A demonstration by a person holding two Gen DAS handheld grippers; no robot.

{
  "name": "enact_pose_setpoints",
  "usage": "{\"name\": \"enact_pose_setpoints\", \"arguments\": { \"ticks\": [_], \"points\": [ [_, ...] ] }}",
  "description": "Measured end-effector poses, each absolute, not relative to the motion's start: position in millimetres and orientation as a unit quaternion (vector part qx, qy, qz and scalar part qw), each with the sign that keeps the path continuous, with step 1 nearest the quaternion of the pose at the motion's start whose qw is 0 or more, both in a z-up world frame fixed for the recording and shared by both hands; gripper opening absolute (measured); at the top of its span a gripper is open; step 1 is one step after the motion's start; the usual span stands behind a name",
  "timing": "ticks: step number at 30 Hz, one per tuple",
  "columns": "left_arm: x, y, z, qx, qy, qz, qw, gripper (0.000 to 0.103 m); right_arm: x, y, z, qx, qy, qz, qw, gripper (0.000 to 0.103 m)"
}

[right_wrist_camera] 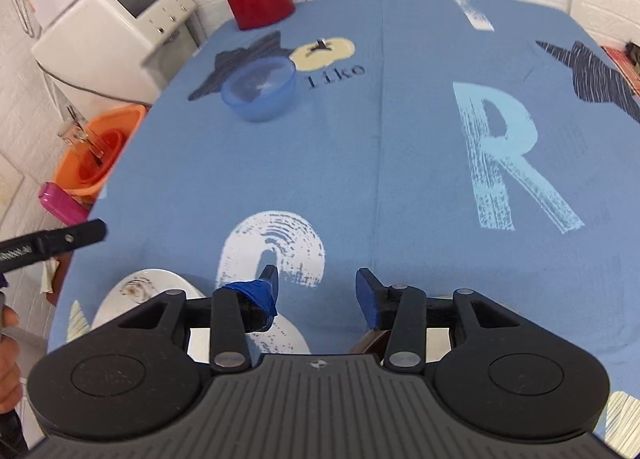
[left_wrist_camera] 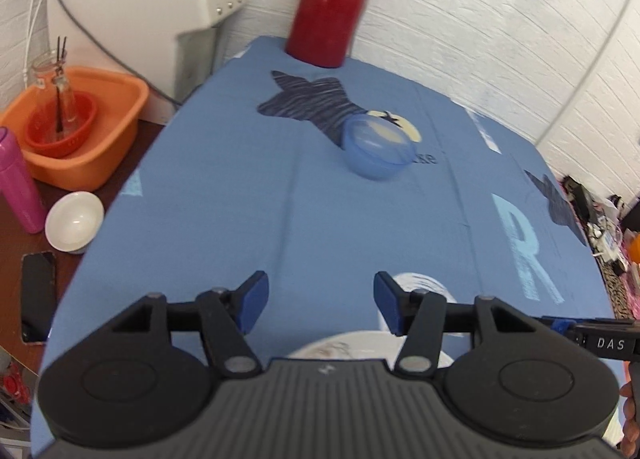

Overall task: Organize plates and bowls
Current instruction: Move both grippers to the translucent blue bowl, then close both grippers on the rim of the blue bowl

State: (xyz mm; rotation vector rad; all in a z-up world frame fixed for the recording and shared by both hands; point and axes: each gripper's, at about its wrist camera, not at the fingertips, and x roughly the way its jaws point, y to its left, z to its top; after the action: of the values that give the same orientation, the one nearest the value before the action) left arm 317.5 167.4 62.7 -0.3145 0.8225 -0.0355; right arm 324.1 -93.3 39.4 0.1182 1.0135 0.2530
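Your left hand-held gripper [left_wrist_camera: 320,301] hangs released over the near part of the surface [left_wrist_camera: 224,211], its blue pads [left_wrist_camera: 254,301] spread wide with nothing between them. Just under its body sits a white plate [left_wrist_camera: 340,347], at the near edge of the blue printed cloth, mostly hidden by the tool. Your right hand-held gripper [right_wrist_camera: 316,293] is released too, jaws parted and empty (one finger is wrapped in blue tape [right_wrist_camera: 256,295]). It hovers over the big white printed letter; the same white plate [right_wrist_camera: 140,291] lies to its near left, and a brown thing peeks out beneath its right finger, too hidden to name.

Farther out, the task's blue bowl [left_wrist_camera: 376,147] stands upright in the far middle of the surface, resting partly on the dark star print, well apart from both tools. Behind it, at the far edge, stands a red jug [left_wrist_camera: 332,7]. Off the cloth to the left, a small white bowl [left_wrist_camera: 74,221] sits on the dark wooden top, beside a pink bottle [left_wrist_camera: 18,183] and near a dark phone [left_wrist_camera: 38,295]. Beyond those, an orange tub [left_wrist_camera: 86,127] holds a red bowl with a glass jar [left_wrist_camera: 54,99] inside it. A white appliance [right_wrist_camera: 116,19] stands at the far left.
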Motion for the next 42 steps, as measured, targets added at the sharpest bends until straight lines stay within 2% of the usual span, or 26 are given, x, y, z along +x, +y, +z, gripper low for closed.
{"name": "enact_pose_setpoints", "arguments": {
  "ticks": [8, 16, 22, 29, 33, 34, 36, 37, 38, 39, 41, 42],
  "points": [
    [366.3, 185.4, 50.6, -0.187, 0.415, -0.016, 0.890, 0.056, 366.1, -79.3, 35.4, 0.061, 0.481, 0.122, 0.866, 0.028],
    [468.0, 172.8, 59.5, -0.201, 0.406, -0.021, 0.891, 0.059, 472.9, -38.4, 55.6, 0.051, 0.424, 0.139, 0.893, 0.029],
    [533.0, 164.2, 36.3, -0.204, 0.431, -0.007, 0.879, 0.060, 543.8, -15.3, 26.7, 0.017, 0.454, 0.123, 0.882, 0.030],
    [564.2, 155.7, 8.0, -0.184, 0.446, 0.002, 0.876, 0.060, 564.2, -7.0, 4.3, 0.006, 0.466, 0.130, 0.875, 0.029],
    [567.4, 151.5, 1.0, -0.164, 0.434, 0.016, 0.886, 0.060, 564.2, -6.6, -1.3, 0.022, 0.466, 0.153, 0.871, 0.024],
    [567.8, 150.5, 0.2, -0.159, 0.431, 0.018, 0.888, 0.059, 563.0, -4.7, -1.0, 0.015, 0.461, 0.154, 0.874, 0.023],
    [567.6, 149.3, -0.1, -0.154, 0.429, 0.009, 0.890, 0.029, 560.0, -2.4, -0.8, 0.009, 0.458, 0.154, 0.876, 0.021],
    [567.6, 149.6, 0.2, -0.158, 0.433, 0.002, 0.888, 0.023, 557.8, -1.8, -0.2, 0.012, 0.460, 0.157, 0.874, 0.021],
    [568.0, 151.0, -0.1, -0.170, 0.440, -0.013, 0.882, 0.010, 555.4, -0.6, 0.6, 0.014, 0.462, 0.163, 0.872, 0.021],
    [567.7, 150.7, -0.5, -0.177, 0.445, -0.022, 0.877, 0.010, 552.7, 1.9, 1.3, 0.012, 0.466, 0.168, 0.868, 0.020],
    [561.7, 145.8, 3.1, -0.176, 0.447, -0.029, 0.877, 0.000, 545.0, 5.9, 3.9, 0.007, 0.471, 0.166, 0.866, 0.019],
    [555.9, 142.3, 6.8, -0.167, 0.445, -0.026, 0.880, 0.000, 541.3, 6.5, 5.3, 0.008, 0.472, 0.164, 0.866, 0.019]
  ]
}}
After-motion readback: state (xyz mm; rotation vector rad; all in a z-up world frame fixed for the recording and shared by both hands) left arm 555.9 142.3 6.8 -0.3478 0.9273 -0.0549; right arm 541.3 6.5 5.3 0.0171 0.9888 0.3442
